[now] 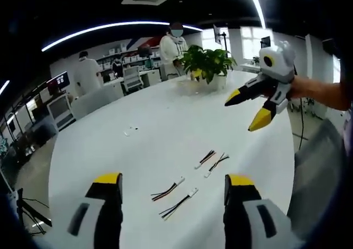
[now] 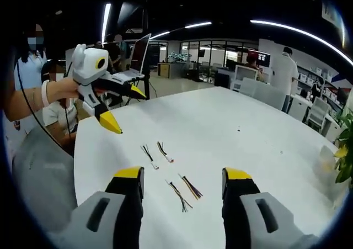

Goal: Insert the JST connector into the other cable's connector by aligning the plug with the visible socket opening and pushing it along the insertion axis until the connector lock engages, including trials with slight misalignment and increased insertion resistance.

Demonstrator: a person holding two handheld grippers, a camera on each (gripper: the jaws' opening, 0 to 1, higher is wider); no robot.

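Observation:
Four short cables with white JST connectors lie on the white table (image 1: pixel 165 111). In the left gripper view, two cables (image 1: pixel 167 191) (image 1: pixel 178 204) lie between my left gripper's (image 1: pixel 174 180) jaws, which stand open and hold nothing. The second pair (image 1: pixel 205 159) (image 1: pixel 217 164) lies just beyond. My right gripper (image 1: pixel 246 110) hovers open above the table at the right. In the right gripper view, one pair of cables (image 2: pixel 179 195) (image 2: pixel 191 187) lies between the open right gripper's (image 2: pixel 183 174) jaws. The other pair (image 2: pixel 148 154) (image 2: pixel 164 149) lies farther off. The left gripper (image 2: pixel 126 110) hangs open at the left.
A potted plant (image 1: pixel 207 64) stands at the table's far end, and its leaves (image 2: pixel 345 155) show at the right edge. A small white piece (image 1: pixel 131 130) lies on the table. A seated person (image 2: pixel 55 114) is beside the table; others stand among desks behind.

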